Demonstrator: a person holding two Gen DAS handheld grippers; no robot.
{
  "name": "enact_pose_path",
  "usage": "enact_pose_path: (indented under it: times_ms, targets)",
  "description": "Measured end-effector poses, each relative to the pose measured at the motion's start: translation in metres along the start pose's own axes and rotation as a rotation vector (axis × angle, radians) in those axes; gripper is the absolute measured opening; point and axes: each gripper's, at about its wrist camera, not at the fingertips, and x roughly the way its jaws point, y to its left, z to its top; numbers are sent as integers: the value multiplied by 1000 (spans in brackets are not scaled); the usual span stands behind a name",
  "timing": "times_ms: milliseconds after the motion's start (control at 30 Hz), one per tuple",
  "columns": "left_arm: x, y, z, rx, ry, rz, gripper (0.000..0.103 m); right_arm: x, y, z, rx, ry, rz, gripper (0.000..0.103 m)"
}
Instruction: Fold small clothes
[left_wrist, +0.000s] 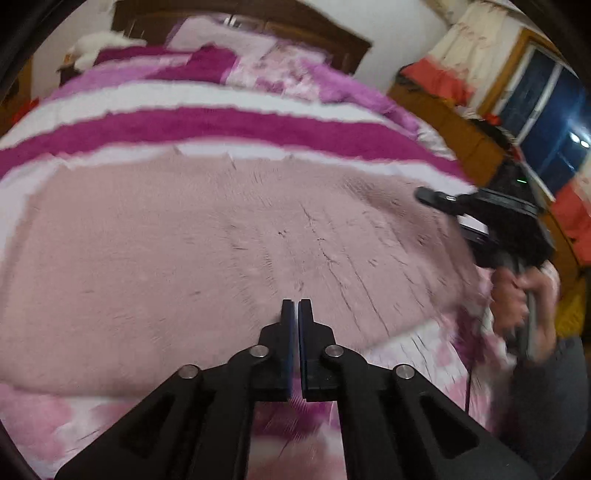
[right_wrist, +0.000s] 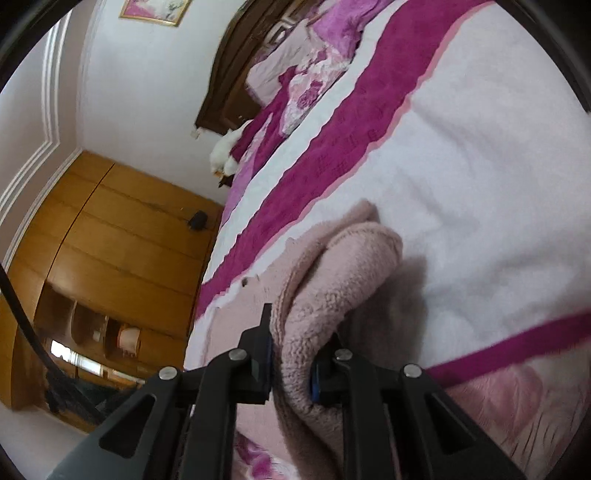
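From the left wrist camera, the pale pink fleece garment lies spread across the middle of the frame on the striped magenta and white bed cover. The left gripper sits at the lower centre with its jaws pressed together; its tips rest at the near edge of the fleece, but the frame is smeared with motion and I cannot tell whether any cloth is pinched between them. At the right edge of the frame the right gripper is carried by the person's right hand, over the garment's right side.

From the right wrist camera, things are plainer. The right gripper is clenched on a thick doubled roll of the pink fleece, which bulges up between the jaws at lower centre and trails away toward the bottom of the frame. The bed cover fills the right half; a wooden wardrobe stands at the left and a dark headboard at upper centre.

To my eye the step is carrying this gathered edge over to make a fold. Doing it well means keeping the grip firm, lifting the edge clear so the fleece does not drag and bunch, and laying it square on the opposite edge while the left side anchors the cloth.
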Motion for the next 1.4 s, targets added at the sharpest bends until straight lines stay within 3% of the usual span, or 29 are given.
enact_pose_path:
  times_ms: [133,233,300,367,467,567,667,800,1000,1100,1300,1400]
  targets:
    - [-39,41,-5,-28,-49,39,0,-3,30,1,30,-15,-96,14]
    - [-64,88,-4,-132,-86,79,0,-1,66,2,33,-22,-183,14]
    - [-82,110,-3,-176,-138,68,0,4,90,1,31,-21,-237,14]
    - [-101,133,-6,-183,-192,118,0,16,122,-2,8,-15,-305,14]
    - [-112,164,-14,-171,-221,211,0,49,179,-13,-60,1,-417,14]
    - [-108,198,-15,-256,-161,187,0,98,227,-32,-99,21,-561,14]
    - [-115,219,-15,-278,-163,183,0,159,270,-60,-146,54,-638,14]
    - [-114,232,-14,-286,-141,151,0,232,299,-106,-237,117,-660,14]
    - [-89,233,-15,-253,-43,192,0,322,289,-176,-360,305,-665,14]
    - [-85,236,-19,-253,-17,216,0,333,297,-190,-493,312,-713,14]
    - [-85,249,-19,-310,-12,218,0,335,304,-197,-563,351,-731,17]
    - [-86,250,-20,-322,-16,205,0,339,308,-197,-594,349,-648,26]
